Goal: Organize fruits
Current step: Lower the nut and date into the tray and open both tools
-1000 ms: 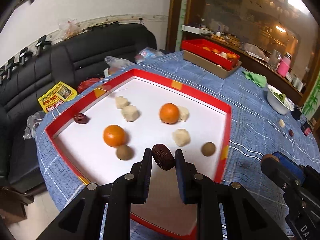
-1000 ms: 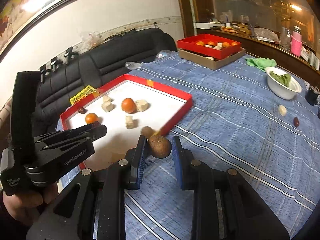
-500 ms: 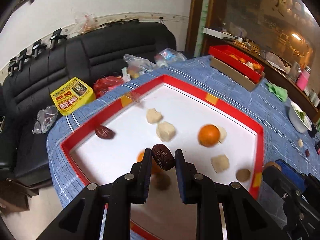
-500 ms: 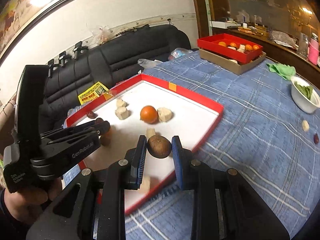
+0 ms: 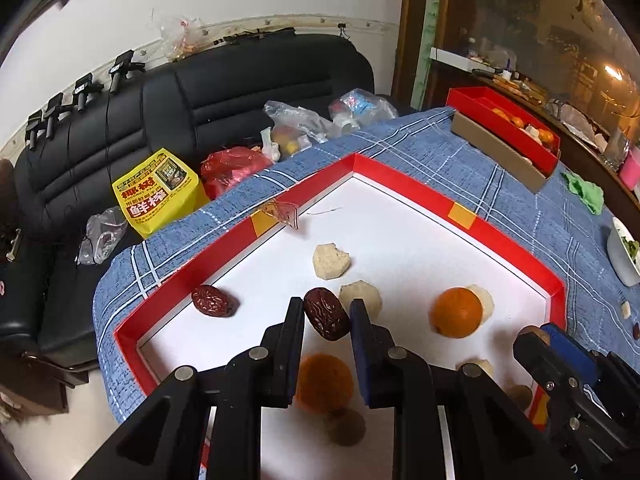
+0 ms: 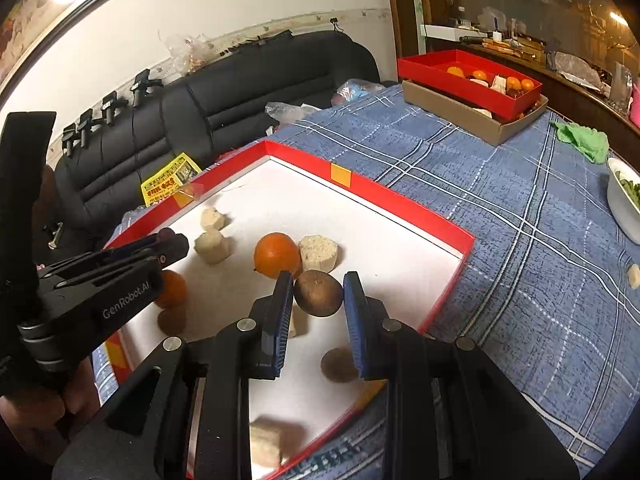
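A red-rimmed white tray [image 5: 404, 188] lies on the blue checked cloth. My left gripper [image 5: 326, 314] is shut on a dark red date [image 5: 326, 314] above the tray, near a second date [image 5: 212, 301] by the left rim. My right gripper [image 6: 318, 293] is shut on a round brown fruit [image 6: 318, 293] above the tray's right part [image 6: 448, 236]. In the tray lie oranges [image 5: 457, 312] [image 6: 277, 254], pale chunks [image 5: 330, 261] [image 6: 319, 252] and brown round fruits [image 6: 338, 364]. The left gripper's body [image 6: 100, 280] shows in the right wrist view.
A second red tray of fruit on a cardboard box [image 6: 472, 80] stands at the far table end. A white bowl [image 6: 622, 200], a green cloth [image 6: 582, 140] and loose pieces [image 6: 633, 276] lie to the right. A black sofa [image 5: 200, 92] with bags stands behind the table edge.
Both grippers have moved forward over the tray with their fruits still held. The left gripper has come closer to the date by the left rim; the right one has passed the tray's near rim.
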`<state>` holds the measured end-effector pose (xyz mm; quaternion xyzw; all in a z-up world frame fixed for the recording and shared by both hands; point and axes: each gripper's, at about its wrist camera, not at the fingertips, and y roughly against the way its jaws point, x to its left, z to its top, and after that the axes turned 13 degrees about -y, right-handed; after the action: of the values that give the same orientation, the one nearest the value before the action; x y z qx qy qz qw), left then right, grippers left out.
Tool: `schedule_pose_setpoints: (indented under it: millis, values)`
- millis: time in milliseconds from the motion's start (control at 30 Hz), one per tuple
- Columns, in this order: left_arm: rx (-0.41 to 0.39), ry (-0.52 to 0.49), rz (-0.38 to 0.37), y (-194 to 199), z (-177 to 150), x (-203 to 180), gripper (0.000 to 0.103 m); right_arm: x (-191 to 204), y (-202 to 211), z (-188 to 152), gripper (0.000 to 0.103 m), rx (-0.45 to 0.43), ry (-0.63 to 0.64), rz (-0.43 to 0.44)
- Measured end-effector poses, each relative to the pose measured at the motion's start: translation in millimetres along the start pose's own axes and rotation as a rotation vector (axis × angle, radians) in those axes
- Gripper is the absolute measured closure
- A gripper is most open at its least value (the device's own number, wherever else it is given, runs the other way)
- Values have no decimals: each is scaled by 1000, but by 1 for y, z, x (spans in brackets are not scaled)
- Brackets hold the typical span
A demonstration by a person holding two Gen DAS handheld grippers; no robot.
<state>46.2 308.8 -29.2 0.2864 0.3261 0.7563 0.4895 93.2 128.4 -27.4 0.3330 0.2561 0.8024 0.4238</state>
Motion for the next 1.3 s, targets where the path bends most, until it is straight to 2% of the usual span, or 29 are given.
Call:
schedule_pose_setpoints:
  millis: [533,833,1133,1300]
  values:
    - [25,10,29,-21,16,3,81,-2,-25,8,78,34,-8,-23]
    - [14,-93,-9,-28,32,-33,81,-10,-32,13,78,41,-27,-46]
    - [17,-127,5,-30,29,-39,81,-18,-36,13,78,51,-40,-64]
    - [41,-143,-6,-39,39,-45,81,-19,-37,13,78,51,-40,-74]
